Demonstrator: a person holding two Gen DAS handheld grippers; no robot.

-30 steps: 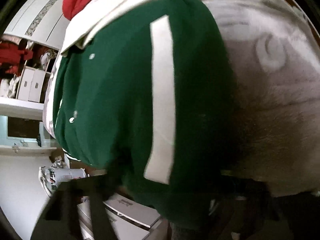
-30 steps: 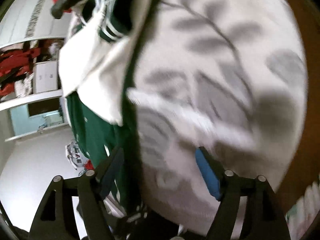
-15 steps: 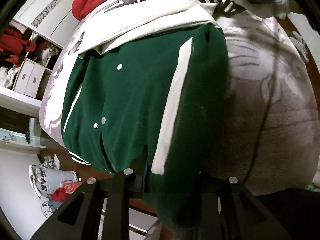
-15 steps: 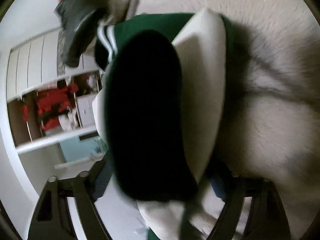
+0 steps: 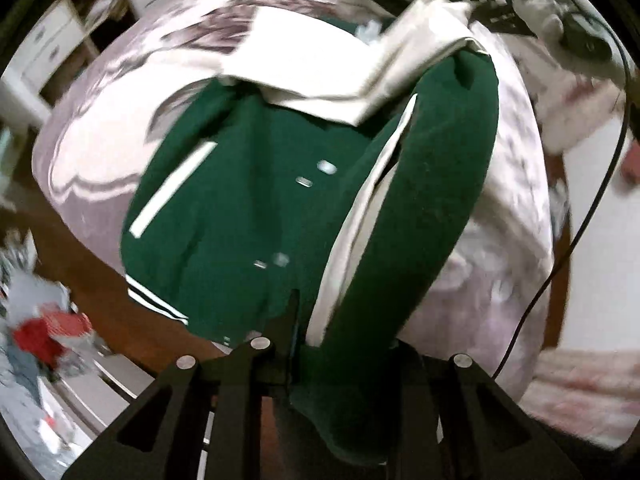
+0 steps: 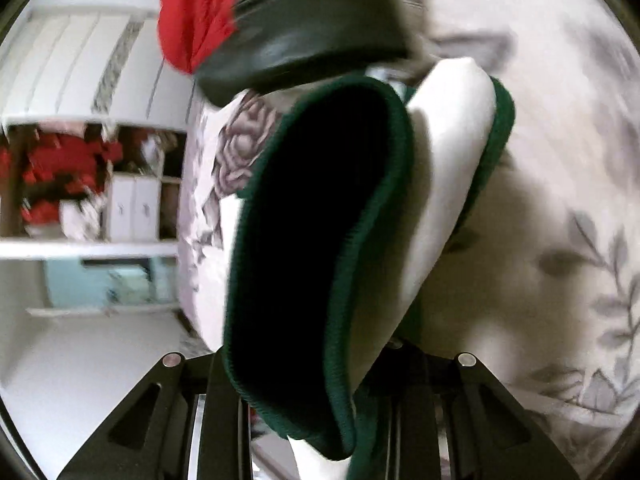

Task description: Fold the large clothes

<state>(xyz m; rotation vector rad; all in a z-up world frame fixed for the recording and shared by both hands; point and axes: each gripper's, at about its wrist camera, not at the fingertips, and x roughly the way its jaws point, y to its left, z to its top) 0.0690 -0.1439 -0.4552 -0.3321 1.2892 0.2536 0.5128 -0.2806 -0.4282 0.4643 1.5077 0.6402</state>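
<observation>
Jacket: green varsity-style jacket with white sleeves, white pocket stripes and metal snaps (image 5: 248,208) lies on the bed, hem toward the left camera, collar end far off – long axis running away from that hand.
Left hand-held gripper (image 5: 340,344): its jaws have just been closing and are now clenched on the jacket's near green edge, a fold of which rises straight from the fingers.
Right hand-held gripper (image 6: 316,360): jaws have just been closing too – green ribbed knit edge and white sleeve fabric (image 6: 448,184) sit between them, seemingly pinched.
Key relation: each hand holds one end of the same side, so the next move likely carries that side across the body; the left is nearer the hem.
Surface: bed under a pale fleece blanket with grey rose and leaf print (image 6: 560,240), soft and yielding.
Room: white shelving with red items (image 6: 60,168) beyond; a black cable (image 5: 592,200) trails at the bed's edge.
</observation>
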